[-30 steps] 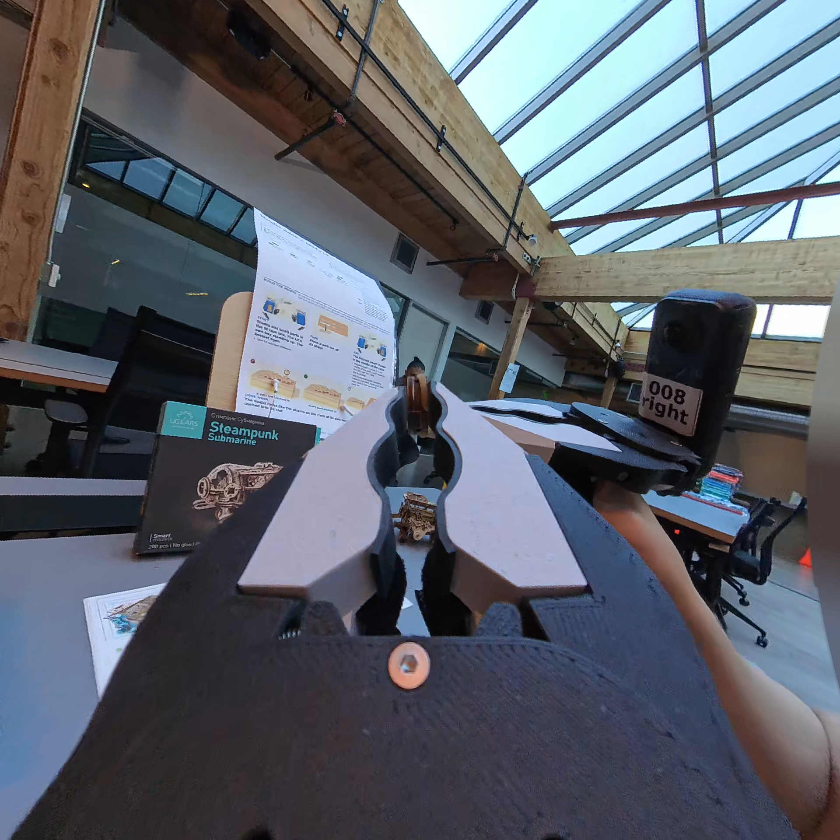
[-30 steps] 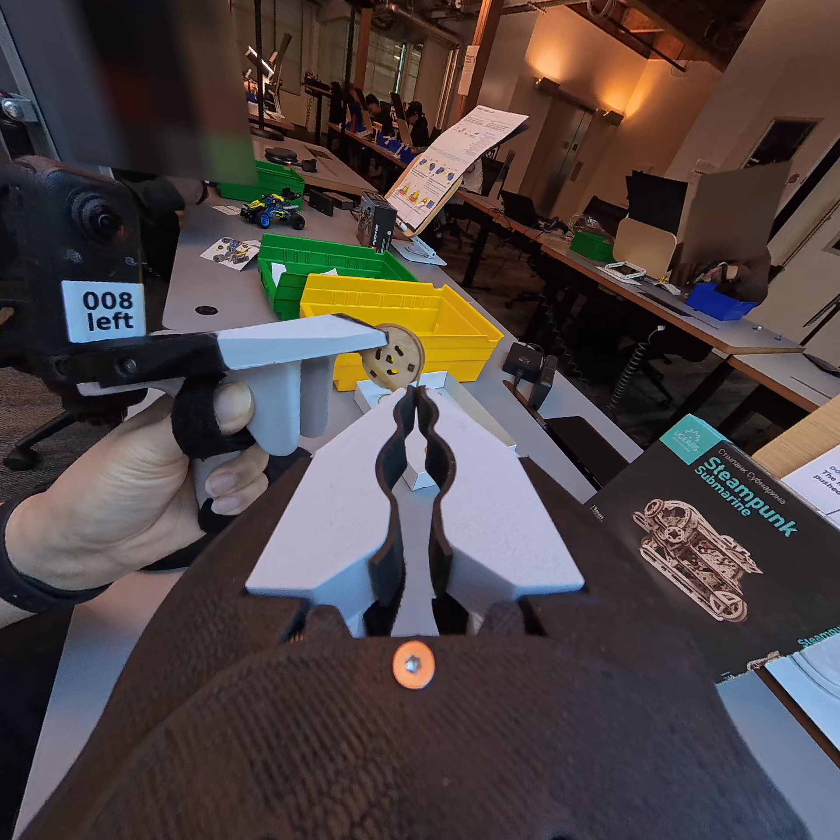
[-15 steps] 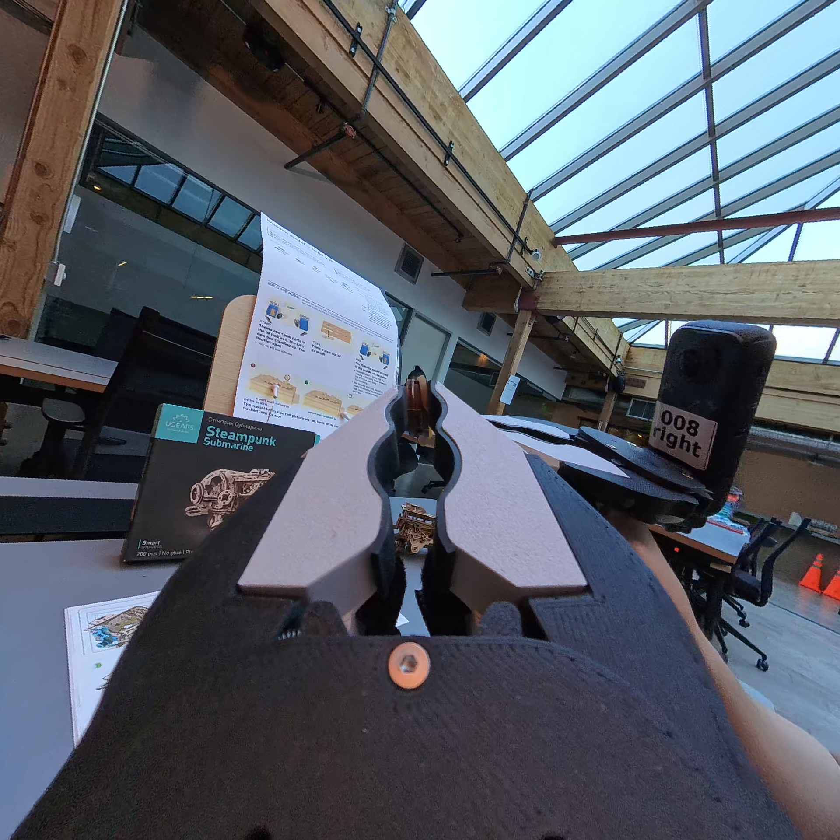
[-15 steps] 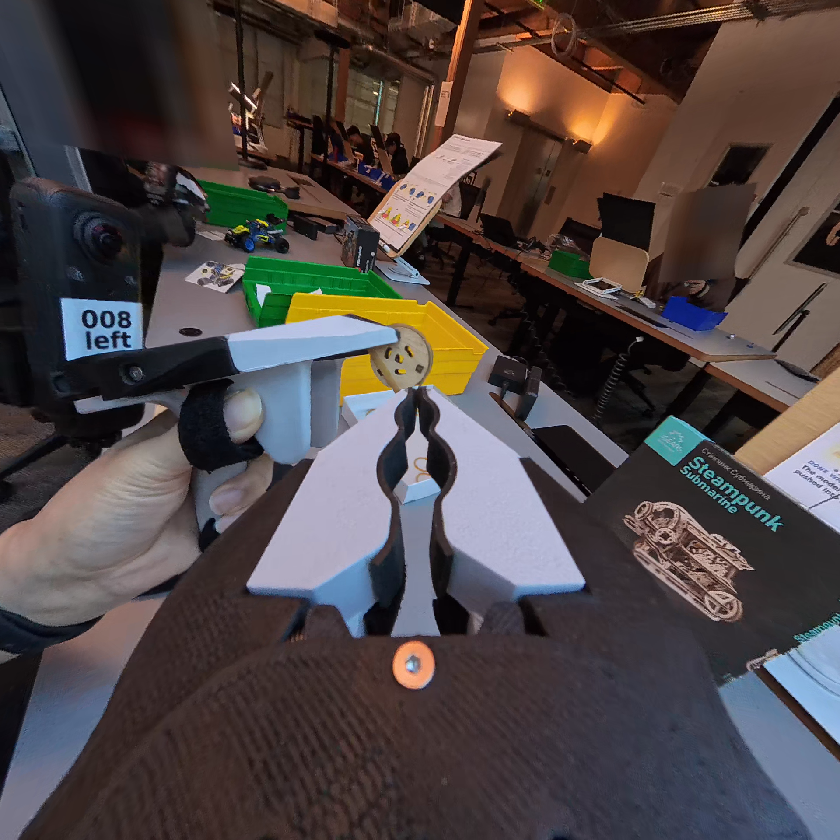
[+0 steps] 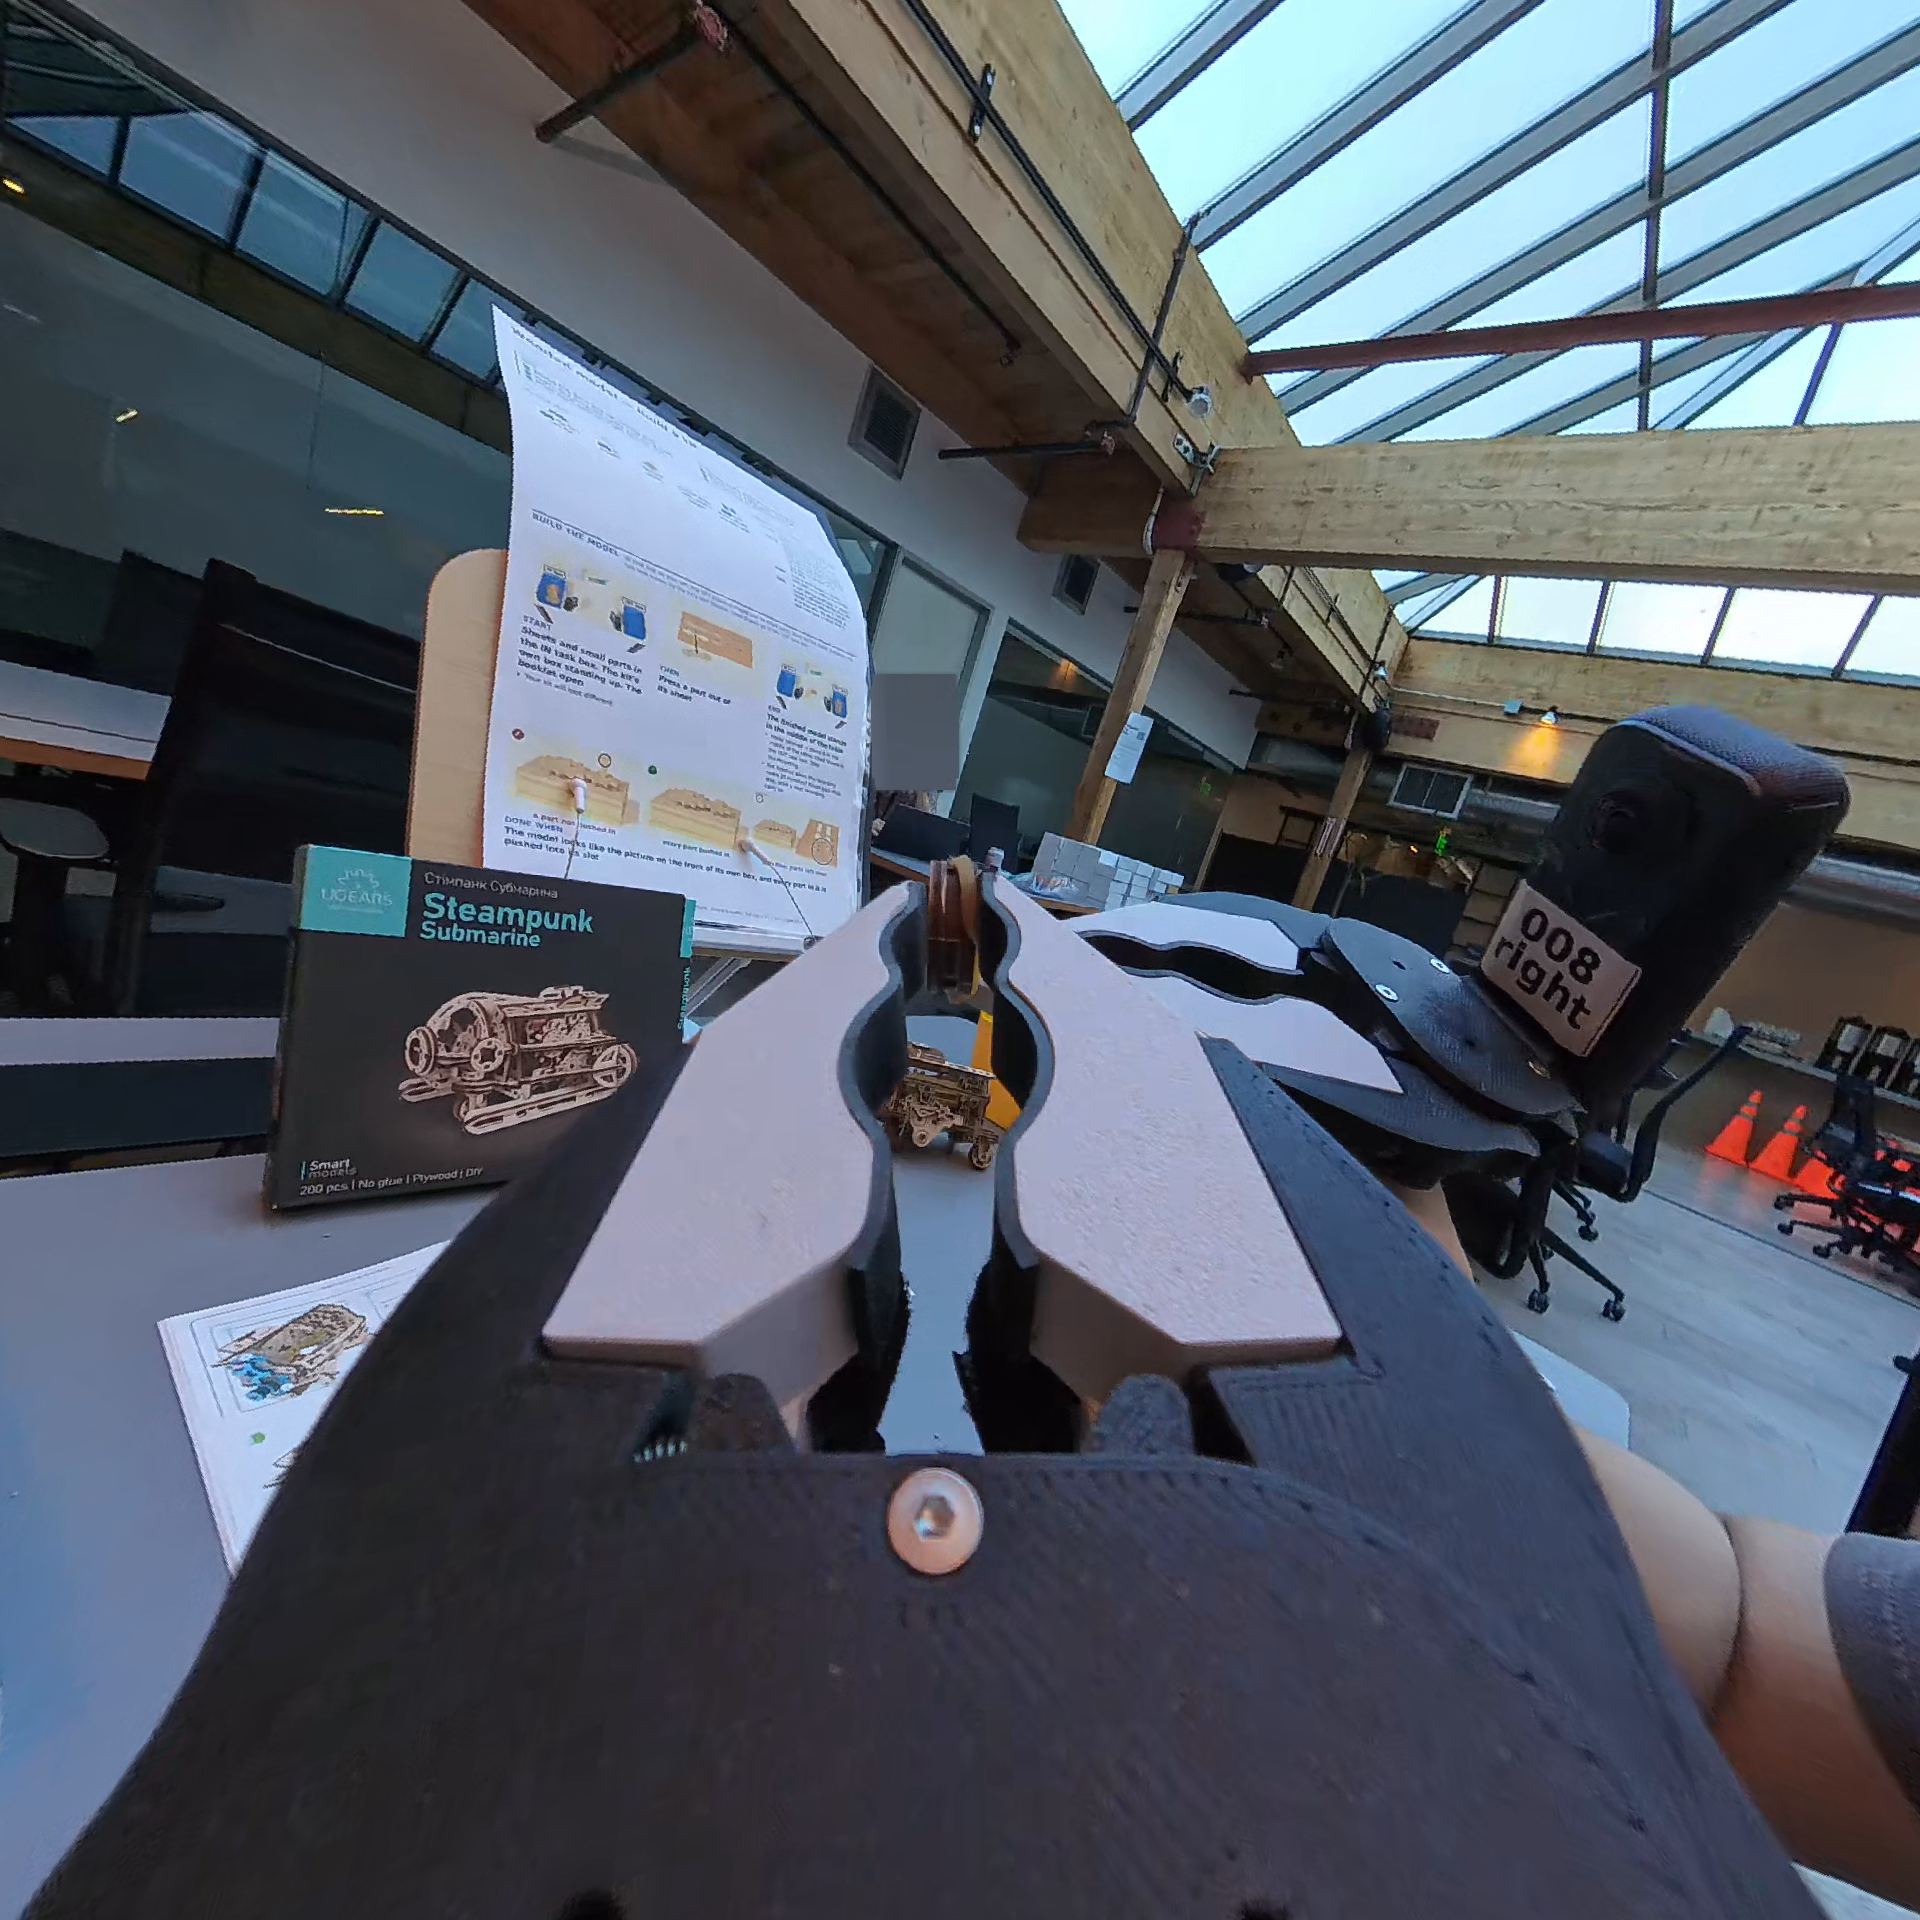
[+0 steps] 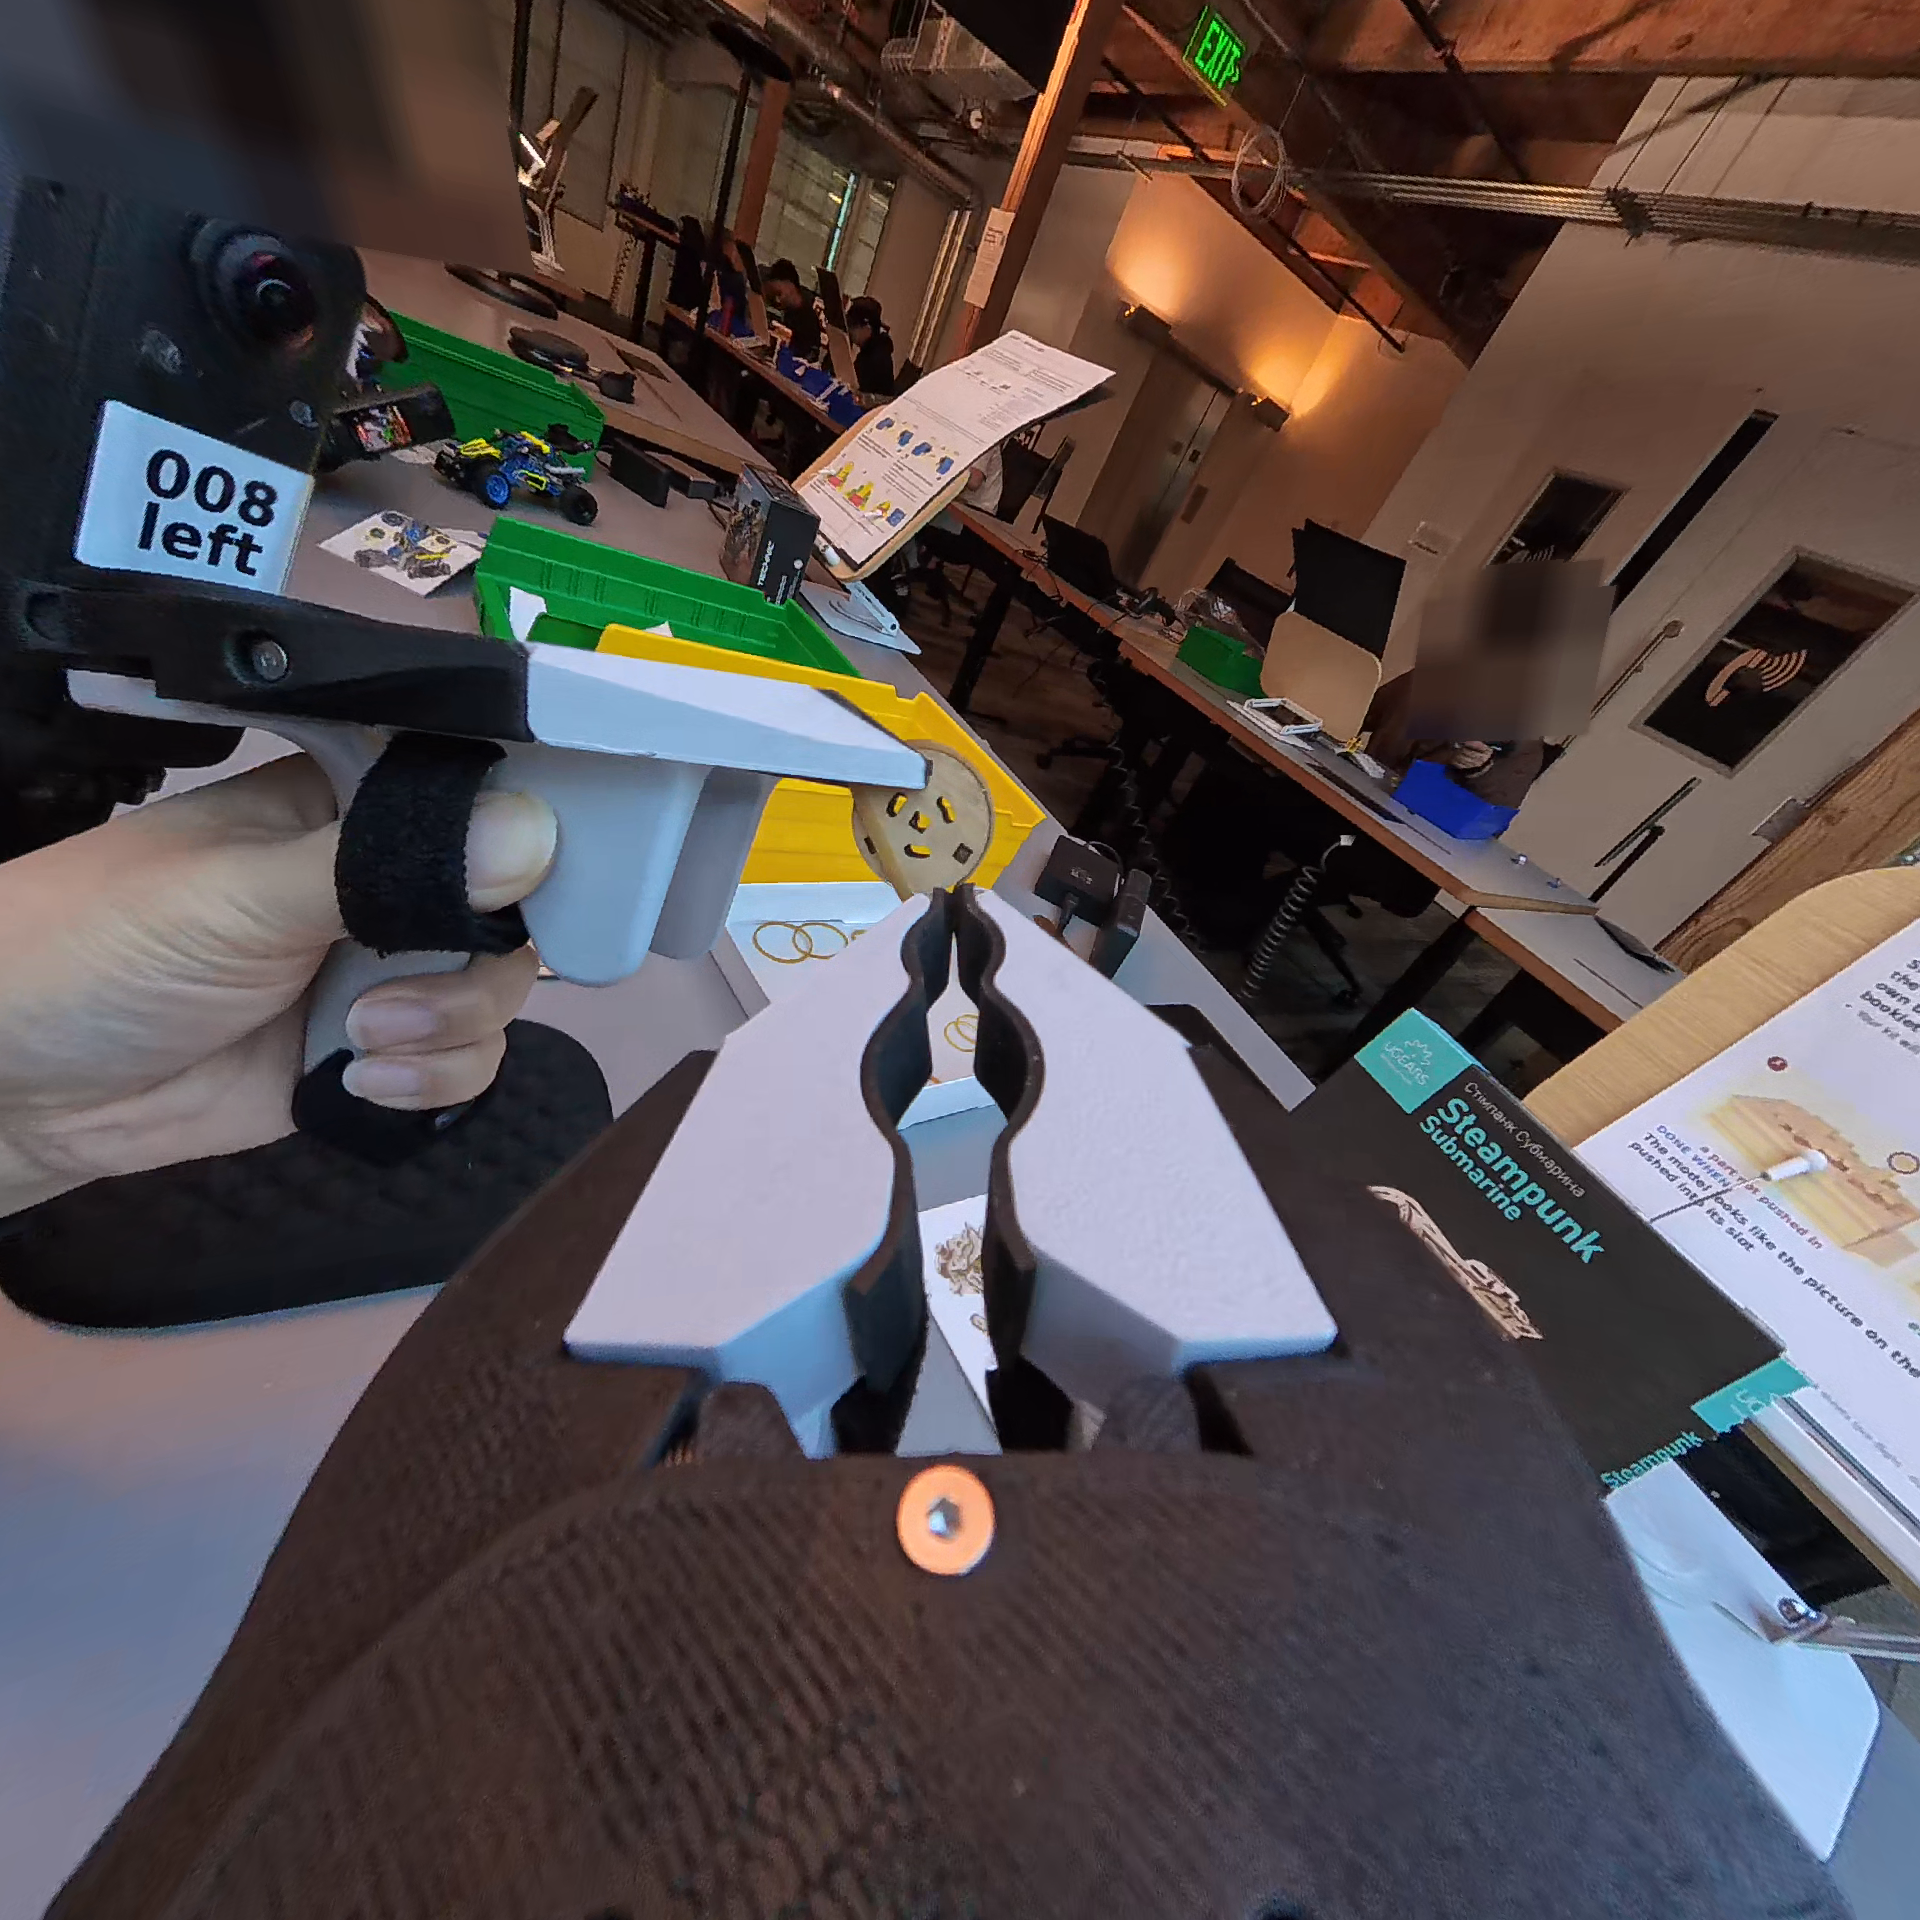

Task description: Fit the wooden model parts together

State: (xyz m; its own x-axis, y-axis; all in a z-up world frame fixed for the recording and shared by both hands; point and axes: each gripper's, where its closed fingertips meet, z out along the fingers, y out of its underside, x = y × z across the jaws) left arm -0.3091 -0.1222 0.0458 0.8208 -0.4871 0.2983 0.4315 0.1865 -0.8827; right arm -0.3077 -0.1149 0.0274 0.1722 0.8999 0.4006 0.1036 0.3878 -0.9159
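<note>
My left gripper [image 6: 914, 774] pinches the round wooden disc [image 6: 928, 821] in the air above the table, my right gripper [image 6: 954, 914] nearly shut and seemingly empty just below it, so I'd brace gently, not squeeze

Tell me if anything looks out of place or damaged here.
Nothing stands out. The left gripper pinches a round wooden disc, which looks intact, and the right gripper is shut just below it. The kit box stands upright on the table.
</note>
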